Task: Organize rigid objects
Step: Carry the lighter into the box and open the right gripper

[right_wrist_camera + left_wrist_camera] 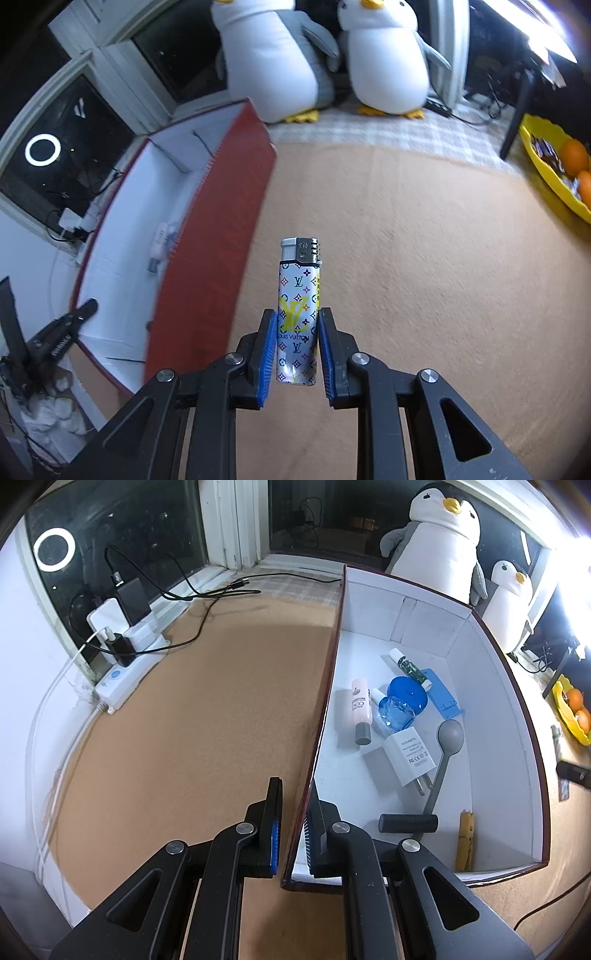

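Monogram-patterned lighter (298, 317), silver cap, white body.

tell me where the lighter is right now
In the right wrist view, the lighter stands upright between the pads of the right hand-held gripper, over the brown tabletop, to the right of the red box.

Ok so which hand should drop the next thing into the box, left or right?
Right. The right gripper already holds the lighter between its fingers, lifted off the mat beside the box. The left gripper is busy, clamped on the box wall.
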Demonstrator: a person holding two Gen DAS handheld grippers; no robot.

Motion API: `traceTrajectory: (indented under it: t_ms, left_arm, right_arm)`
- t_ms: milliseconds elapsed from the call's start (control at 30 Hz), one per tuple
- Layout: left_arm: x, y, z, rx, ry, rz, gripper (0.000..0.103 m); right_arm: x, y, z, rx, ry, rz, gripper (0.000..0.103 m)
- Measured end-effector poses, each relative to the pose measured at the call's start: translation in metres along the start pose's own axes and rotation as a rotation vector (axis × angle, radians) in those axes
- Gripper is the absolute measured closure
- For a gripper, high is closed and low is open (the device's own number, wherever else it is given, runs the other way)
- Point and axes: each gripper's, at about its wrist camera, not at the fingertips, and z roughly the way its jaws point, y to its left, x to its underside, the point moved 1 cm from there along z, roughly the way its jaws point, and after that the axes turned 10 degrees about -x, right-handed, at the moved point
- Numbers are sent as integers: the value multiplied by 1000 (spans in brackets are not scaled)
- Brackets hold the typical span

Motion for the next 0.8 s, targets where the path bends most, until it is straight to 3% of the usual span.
traceTrajectory:
  t_ms: [433, 800]
  left_arm:
    - [-4, -3, 9, 6, 8, 1, 94]
    - [-7, -7, 14, 9, 11, 0, 94]
  right_arm:
    - [-45, 77, 13, -92, -29, -144, 83]
    - [-73, 116, 54, -104, 25, -198, 83]
